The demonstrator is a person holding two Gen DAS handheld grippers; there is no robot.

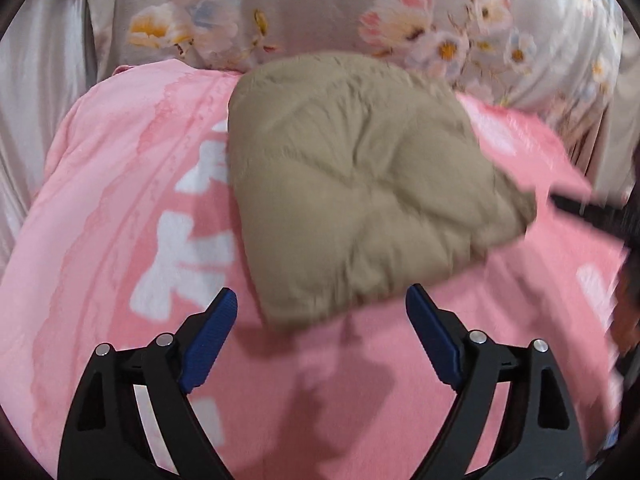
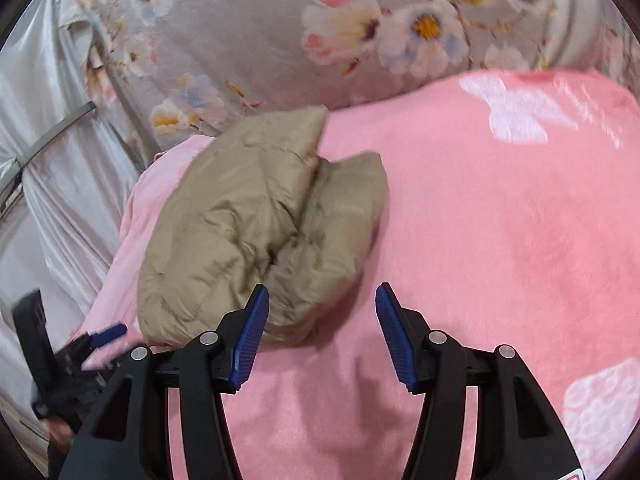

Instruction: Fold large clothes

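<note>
The left gripper (image 1: 321, 308) is being held wide apart, nothing gripped between its blue pads (image 1: 208, 344); the near edge of the folded khaki padded garment (image 1: 360, 184) is lying just ahead of the gap, at 12 o'clock, and contact cannot be told. The right gripper (image 2: 322, 308) is likewise being held spread and empty, with the garment (image 2: 260, 224) at its 11 o'clock, just beyond the left pad. The garment is resting on a pink blanket (image 1: 100, 200), with floral bedding (image 1: 320, 12) piled behind at 12 o'clock. From the left wrist its smooth quilted top is being shown; from the right wrist its layered open side is being shown, and the other gripper is appearing at 8 o'clock, blurred.
</note>
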